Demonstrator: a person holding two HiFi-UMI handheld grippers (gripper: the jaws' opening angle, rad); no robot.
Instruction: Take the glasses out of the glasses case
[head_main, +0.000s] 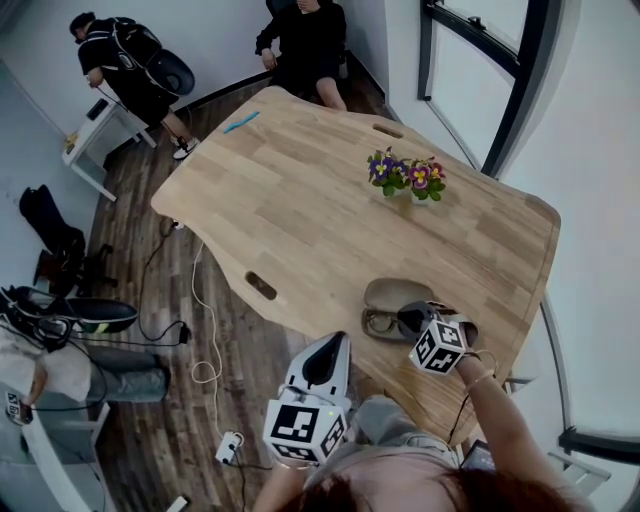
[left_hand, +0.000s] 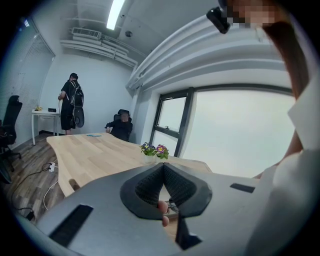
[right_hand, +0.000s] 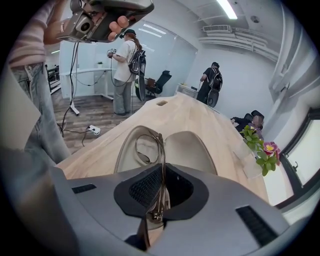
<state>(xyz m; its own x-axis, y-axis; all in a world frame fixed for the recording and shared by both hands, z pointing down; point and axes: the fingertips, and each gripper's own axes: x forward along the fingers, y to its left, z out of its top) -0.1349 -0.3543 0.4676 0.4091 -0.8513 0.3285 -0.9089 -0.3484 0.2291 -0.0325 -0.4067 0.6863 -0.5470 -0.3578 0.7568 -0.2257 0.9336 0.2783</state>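
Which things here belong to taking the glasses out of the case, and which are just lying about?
Job: thin-rimmed round glasses; open beige oval glasses case; right gripper, clamped on them.
Lying about: potted purple-and-yellow flowers; slim blue pen-like item.

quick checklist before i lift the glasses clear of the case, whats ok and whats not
1. Right gripper closed on the glasses: ok, the frame sits between its fingers.
2. Glasses case open: ok.
3. Glasses free of the case: cannot tell, they sit right over it.
4. Left gripper steadying the case: not ok, it is shut, empty and held away from the case.
5. Flowers out of the lift path: ok, well apart on the table.
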